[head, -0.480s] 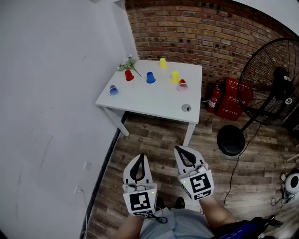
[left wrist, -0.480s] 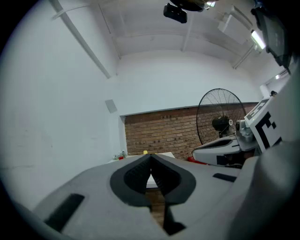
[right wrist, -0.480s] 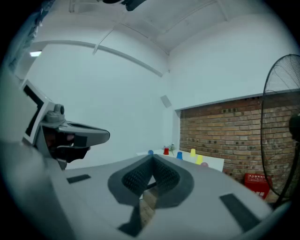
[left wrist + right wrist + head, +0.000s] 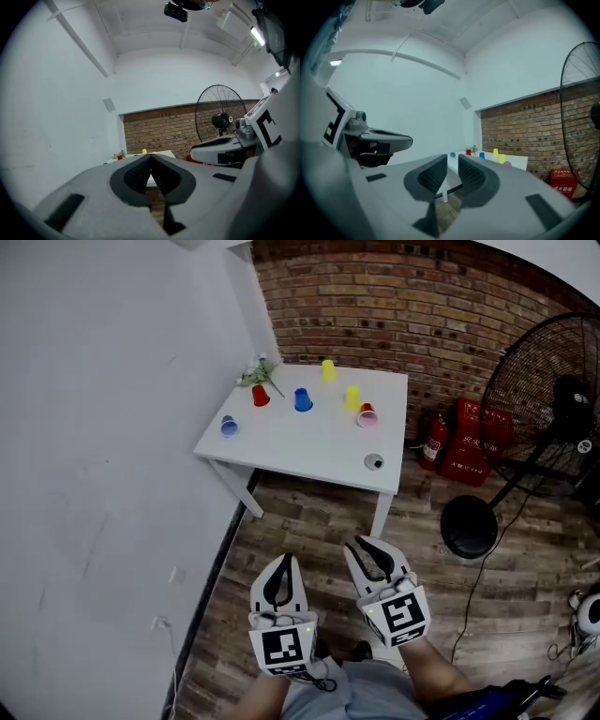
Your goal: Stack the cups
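My white table [image 4: 309, 451] stands far ahead. Near me, my left gripper [image 4: 285, 561] is closed on nothing and my right gripper [image 4: 355, 544] is slightly parted, empty. Small cups sit apart on the table's far half: red cup [image 4: 260, 396], blue cup [image 4: 302, 399], two yellow cups [image 4: 352, 396], pink cup [image 4: 367, 415], and pale blue cup [image 4: 228, 426] at the left edge.

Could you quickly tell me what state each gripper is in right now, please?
Left gripper: closed, jaws together, holding nothing.
Right gripper: slightly open, nothing between the jaws.

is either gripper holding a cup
No, the left gripper and right gripper are both empty, held over the floor short of the table with the cups.
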The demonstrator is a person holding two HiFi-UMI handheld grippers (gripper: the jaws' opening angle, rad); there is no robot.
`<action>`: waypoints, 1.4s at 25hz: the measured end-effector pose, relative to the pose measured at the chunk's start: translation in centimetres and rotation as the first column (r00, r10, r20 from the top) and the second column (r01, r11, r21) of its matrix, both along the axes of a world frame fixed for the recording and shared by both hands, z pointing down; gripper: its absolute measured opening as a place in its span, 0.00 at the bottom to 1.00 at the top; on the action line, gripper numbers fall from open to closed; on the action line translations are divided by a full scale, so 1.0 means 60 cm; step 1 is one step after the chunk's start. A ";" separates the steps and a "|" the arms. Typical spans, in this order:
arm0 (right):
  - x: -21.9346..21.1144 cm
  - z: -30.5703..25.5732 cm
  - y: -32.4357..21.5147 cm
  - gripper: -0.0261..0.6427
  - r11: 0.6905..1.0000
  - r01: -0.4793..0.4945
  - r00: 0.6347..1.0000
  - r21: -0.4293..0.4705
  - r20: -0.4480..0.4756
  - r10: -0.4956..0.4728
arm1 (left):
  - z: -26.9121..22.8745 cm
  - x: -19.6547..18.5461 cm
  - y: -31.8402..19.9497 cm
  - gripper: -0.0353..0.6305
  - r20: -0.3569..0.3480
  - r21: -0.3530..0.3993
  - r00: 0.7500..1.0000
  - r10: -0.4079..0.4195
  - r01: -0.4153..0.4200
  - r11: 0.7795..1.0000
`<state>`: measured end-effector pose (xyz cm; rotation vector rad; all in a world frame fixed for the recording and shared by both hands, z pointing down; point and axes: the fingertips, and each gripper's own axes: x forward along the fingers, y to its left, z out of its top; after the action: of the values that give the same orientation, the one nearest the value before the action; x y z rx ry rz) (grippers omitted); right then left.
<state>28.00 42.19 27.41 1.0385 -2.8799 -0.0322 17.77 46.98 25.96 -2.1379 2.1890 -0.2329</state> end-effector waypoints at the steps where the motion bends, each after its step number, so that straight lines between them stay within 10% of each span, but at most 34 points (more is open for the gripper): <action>1: 0.001 0.006 -0.006 0.16 1.000 0.006 1.000 -0.005 0.000 -0.006 | 0.003 0.003 -0.006 0.06 0.000 -0.001 1.000 -0.002 0.002 1.000; 12: -0.099 0.071 -0.181 0.17 1.000 0.002 1.000 -0.004 -0.013 -0.002 | 0.047 -0.128 -0.187 0.06 -0.007 0.029 0.999 -0.041 0.042 0.999; 26: -0.367 0.094 -0.615 0.27 0.964 -0.253 0.965 -0.082 -0.087 0.246 | 0.039 -0.409 -0.656 0.06 -0.040 -0.017 0.973 0.225 -0.226 0.974; 35: -0.409 0.129 -0.747 0.31 0.949 -0.294 0.952 -0.113 -0.123 0.281 | 0.084 -0.451 -0.804 0.06 -0.132 -0.054 0.961 0.242 -0.251 0.966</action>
<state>3.49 -2.63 35.17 1.3735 -2.5699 0.1141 -9.32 -1.24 30.99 -2.4997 1.9715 -0.1672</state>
